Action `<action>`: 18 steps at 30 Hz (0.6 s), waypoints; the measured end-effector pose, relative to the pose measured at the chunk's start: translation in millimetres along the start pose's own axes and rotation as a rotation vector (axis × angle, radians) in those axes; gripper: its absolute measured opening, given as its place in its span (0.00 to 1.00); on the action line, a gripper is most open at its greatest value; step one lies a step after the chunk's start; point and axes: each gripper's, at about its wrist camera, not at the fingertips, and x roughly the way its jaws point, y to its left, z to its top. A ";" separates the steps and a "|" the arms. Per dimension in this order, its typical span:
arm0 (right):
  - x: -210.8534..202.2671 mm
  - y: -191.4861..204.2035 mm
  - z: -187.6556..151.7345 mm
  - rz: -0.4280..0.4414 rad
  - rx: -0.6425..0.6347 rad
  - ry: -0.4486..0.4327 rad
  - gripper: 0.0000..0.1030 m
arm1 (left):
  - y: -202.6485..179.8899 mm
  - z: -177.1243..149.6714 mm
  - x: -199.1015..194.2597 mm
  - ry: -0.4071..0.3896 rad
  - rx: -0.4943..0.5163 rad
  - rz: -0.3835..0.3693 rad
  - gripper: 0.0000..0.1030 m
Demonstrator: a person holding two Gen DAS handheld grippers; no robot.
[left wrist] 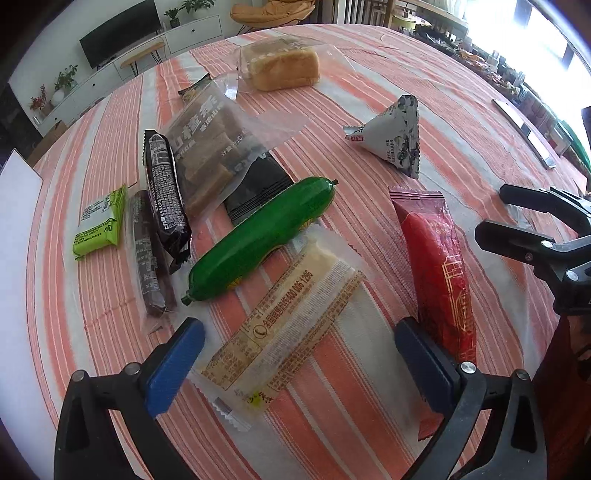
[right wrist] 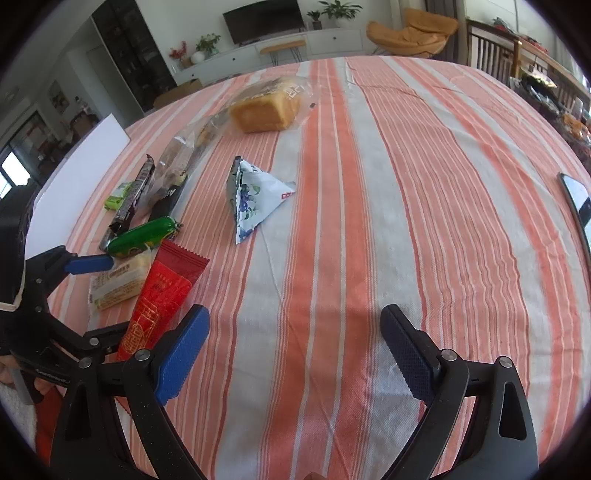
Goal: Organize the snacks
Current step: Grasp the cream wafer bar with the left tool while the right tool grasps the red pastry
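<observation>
Snacks lie grouped on the left part of a table under an orange-and-white striped cloth (right wrist: 369, 221). A pale yellow cake packet (left wrist: 280, 332), printed "400 006 1296", lies nearest, between the spread blue pads of the left gripper (left wrist: 299, 354), which grips nothing. A glossy green sausage (left wrist: 258, 240) rests across its far end; a red packet (left wrist: 437, 266) with gold line art lies just to the right, touching the right pad. Farther left are a lime-green packet (left wrist: 99, 221), a dark thin stick (left wrist: 147, 258) and a black packet (left wrist: 164, 192) with white print; a clear bag of brown bars (left wrist: 210, 147) shows large Chinese characters, not fully legible. A triangular blueberry-print pouch (right wrist: 255, 199) sits apart; wrapped bread (right wrist: 266, 107) lies far. The right gripper (right wrist: 295, 354) hangs open over bare cloth. Beyond: television (right wrist: 264, 18), white cabinet (right wrist: 332, 40), orange chair (right wrist: 413, 33).
</observation>
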 end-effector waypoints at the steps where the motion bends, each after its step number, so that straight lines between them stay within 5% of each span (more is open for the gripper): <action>1: 0.3 1.0 -0.2 -0.003 -0.006 0.001 0.92 | -2.6 -3.1 -4.9 -0.026 0.002 0.002 0.82; 3: -0.1 1.7 -1.5 -0.005 -0.017 0.001 0.92 | -5.9 -11.8 -14.3 -0.057 -0.012 0.002 0.28; 7: 0.7 2.4 -2.4 -0.011 -0.036 0.002 0.92 | 7.3 -36.8 -27.8 -0.047 -0.147 0.002 0.28; 10: 1.1 3.5 -2.8 -0.017 -0.041 0.001 0.92 | 28.1 -61.5 -47.8 -0.120 -0.268 0.082 0.28; 13: -1.9 -3.7 -2.5 0.021 0.004 -0.016 0.92 | 56.6 -83.7 -53.9 -0.186 -0.410 0.084 0.29; 18: -10.4 -26.5 -2.7 0.117 0.181 -0.038 0.92 | 60.3 -93.7 -41.7 -0.184 -0.430 0.102 0.68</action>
